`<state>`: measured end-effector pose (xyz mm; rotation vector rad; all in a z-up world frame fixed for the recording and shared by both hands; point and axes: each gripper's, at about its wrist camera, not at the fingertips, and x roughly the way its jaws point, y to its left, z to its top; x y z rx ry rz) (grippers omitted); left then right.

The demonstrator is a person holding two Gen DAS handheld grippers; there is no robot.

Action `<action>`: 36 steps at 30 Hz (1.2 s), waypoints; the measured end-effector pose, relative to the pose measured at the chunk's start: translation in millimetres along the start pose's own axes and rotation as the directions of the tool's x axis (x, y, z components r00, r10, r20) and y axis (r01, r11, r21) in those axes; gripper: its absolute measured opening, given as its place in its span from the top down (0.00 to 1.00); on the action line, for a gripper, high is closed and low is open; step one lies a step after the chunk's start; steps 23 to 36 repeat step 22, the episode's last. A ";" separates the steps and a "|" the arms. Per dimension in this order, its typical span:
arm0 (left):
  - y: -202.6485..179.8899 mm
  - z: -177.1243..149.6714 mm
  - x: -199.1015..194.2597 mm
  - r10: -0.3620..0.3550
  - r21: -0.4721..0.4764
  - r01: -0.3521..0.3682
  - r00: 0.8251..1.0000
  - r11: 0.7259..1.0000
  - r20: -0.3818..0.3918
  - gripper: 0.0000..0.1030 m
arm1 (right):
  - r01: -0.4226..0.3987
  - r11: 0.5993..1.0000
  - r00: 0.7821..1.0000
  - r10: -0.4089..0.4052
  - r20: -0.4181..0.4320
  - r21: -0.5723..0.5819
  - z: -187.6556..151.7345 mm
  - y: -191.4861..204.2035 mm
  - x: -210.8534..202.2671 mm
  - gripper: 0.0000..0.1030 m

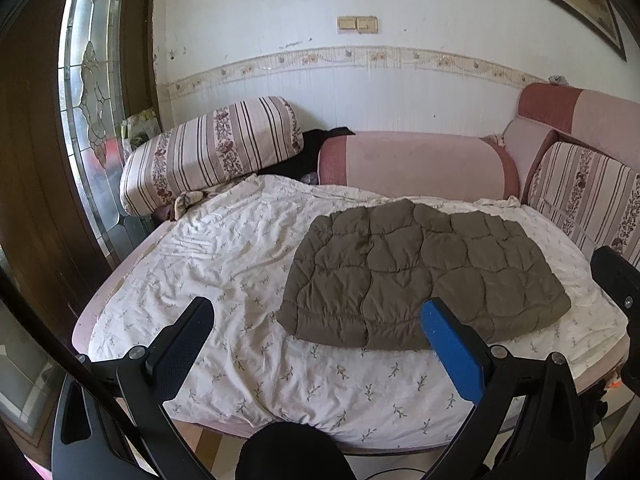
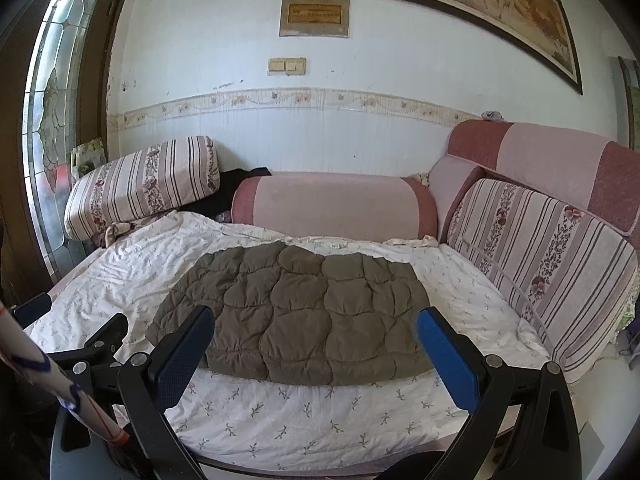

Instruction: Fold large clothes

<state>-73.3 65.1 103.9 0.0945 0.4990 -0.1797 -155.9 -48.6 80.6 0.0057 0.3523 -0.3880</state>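
A brown quilted jacket (image 1: 424, 272) lies folded into a flat rectangle on the white floral sheet (image 1: 240, 264), right of the sheet's middle. My left gripper (image 1: 316, 308) hovers open above the sheet's front, its blue right finger (image 1: 452, 352) overlapping the jacket's near hem. In the right wrist view the jacket (image 2: 296, 312) lies straight ahead, and my right gripper (image 2: 312, 320) stands open in front of its near edge with nothing between the fingers. The left gripper's black frame (image 2: 100, 344) shows at the lower left of that view.
A striped bolster (image 1: 212, 148) lies at the back left, a pink bolster (image 1: 416, 164) along the wall, and a striped cushion (image 2: 536, 276) leans at the right. A dark garment (image 1: 316, 144) sits between the bolsters. A glass-panelled door (image 1: 92, 92) stands left. The sheet (image 2: 304, 412) hangs over the front edge.
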 end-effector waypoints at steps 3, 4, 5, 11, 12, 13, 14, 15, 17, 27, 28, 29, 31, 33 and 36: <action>0.4 1.1 -10.1 -0.002 -0.002 0.002 1.000 1.000 0.021 0.00 | 0.004 1.000 1.000 -0.004 0.019 0.001 1.4 -1.0 -9.7 0.00; 0.8 1.2 -12.4 -0.001 -0.003 0.002 1.000 1.000 0.026 0.00 | 0.005 1.000 1.000 -0.005 0.023 0.002 2.1 -1.7 -11.0 0.00; 1.6 1.6 -14.8 -0.002 -0.003 0.002 1.000 1.000 0.031 0.00 | 0.007 1.000 1.000 -0.007 0.027 0.003 2.4 -2.2 -13.6 0.00; 3.3 1.3 -23.3 0.001 -0.003 -0.001 0.999 1.000 0.050 0.00 | 0.007 1.000 0.999 -0.007 0.032 0.000 3.8 0.1 -17.4 0.00; 4.2 1.5 -23.8 0.002 -0.006 -0.001 0.999 1.000 0.050 0.00 | 0.006 1.000 0.999 -0.006 0.031 -0.003 3.8 1.4 -17.8 0.00; 5.3 1.5 -24.0 0.001 -0.009 -0.001 0.999 1.000 0.050 0.00 | 0.006 1.000 1.000 -0.006 0.031 -0.007 4.1 2.5 -17.6 0.00; 5.7 1.2 -24.1 0.002 -0.010 -0.001 0.999 1.000 0.050 0.00 | 0.007 1.000 1.000 -0.006 0.031 -0.012 4.2 3.8 -17.8 0.00; 6.4 1.3 -24.1 0.003 -0.013 -0.002 0.999 1.000 0.049 0.00 | 0.008 1.000 0.999 -0.008 0.031 -0.015 4.3 4.6 -17.4 0.00; 6.1 1.9 -22.6 0.004 -0.014 -0.003 0.999 1.000 0.046 0.00 | 0.009 1.000 0.999 -0.008 0.031 -0.019 4.5 6.2 -16.9 0.00; 8.9 1.1 -15.4 0.024 -0.012 -0.024 0.999 1.000 0.032 0.00 | 0.007 1.000 1.000 -0.007 0.014 -0.024 4.4 9.1 -9.2 0.00; 8.9 1.1 -15.4 0.024 -0.012 -0.024 0.999 1.000 0.032 0.00 | 0.007 1.000 1.000 -0.007 0.014 -0.024 4.4 9.1 -9.2 0.00; 8.9 1.1 -15.4 0.024 -0.012 -0.024 0.999 1.000 0.032 0.00 | 0.007 1.000 1.000 -0.007 0.014 -0.024 4.4 9.1 -9.2 0.00; 8.9 1.1 -15.4 0.024 -0.012 -0.024 0.999 1.000 0.032 0.00 | 0.007 1.000 1.000 -0.007 0.014 -0.024 4.4 9.1 -9.2 0.00; 8.9 1.1 -15.4 0.024 -0.012 -0.024 0.999 1.000 0.032 0.00 | 0.007 1.000 1.000 -0.007 0.014 -0.024 4.4 9.1 -9.2 0.00; 8.9 1.1 -15.4 0.024 -0.012 -0.024 0.999 1.000 0.032 0.00 | 0.007 1.000 1.000 -0.007 0.014 -0.024 4.4 9.1 -9.2 0.00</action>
